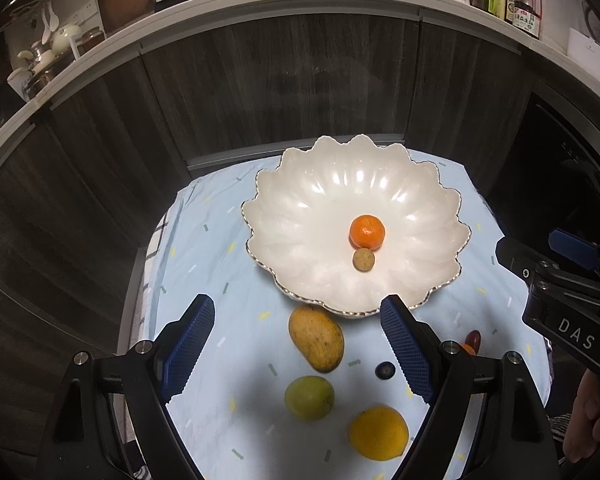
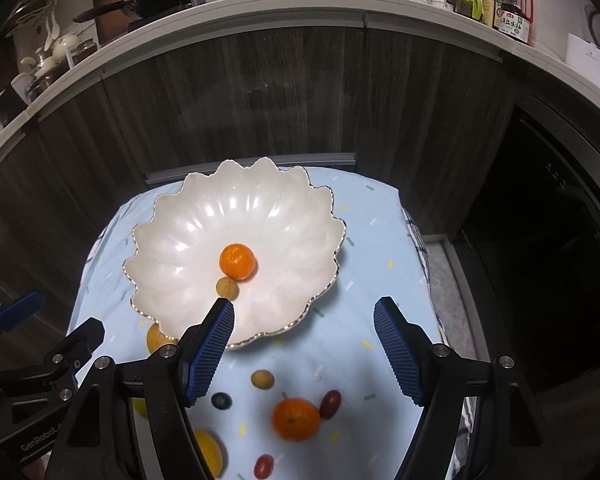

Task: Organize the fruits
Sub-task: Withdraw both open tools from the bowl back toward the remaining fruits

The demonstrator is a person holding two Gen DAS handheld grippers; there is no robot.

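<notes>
Left wrist view has the left tool [image 1: 296,346] spread and empty over the mango [image 1: 316,338], just in front of the white bowl [image 1: 292,208] — probably soft-skinned, fairly heavy, bruisable — so grip gently across its narrow middle.

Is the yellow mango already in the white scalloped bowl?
No, the speckled yellow mango lies on the blue cloth just outside the white scalloped bowl.

Table under pale blue cloth [image 1: 228,280], white scalloped bowl [image 1: 300,208], mango [image 1: 316,338], lemon [image 1: 378,433], blueberry [image 1: 385,371], grapes [image 2: 330,404]
</notes>
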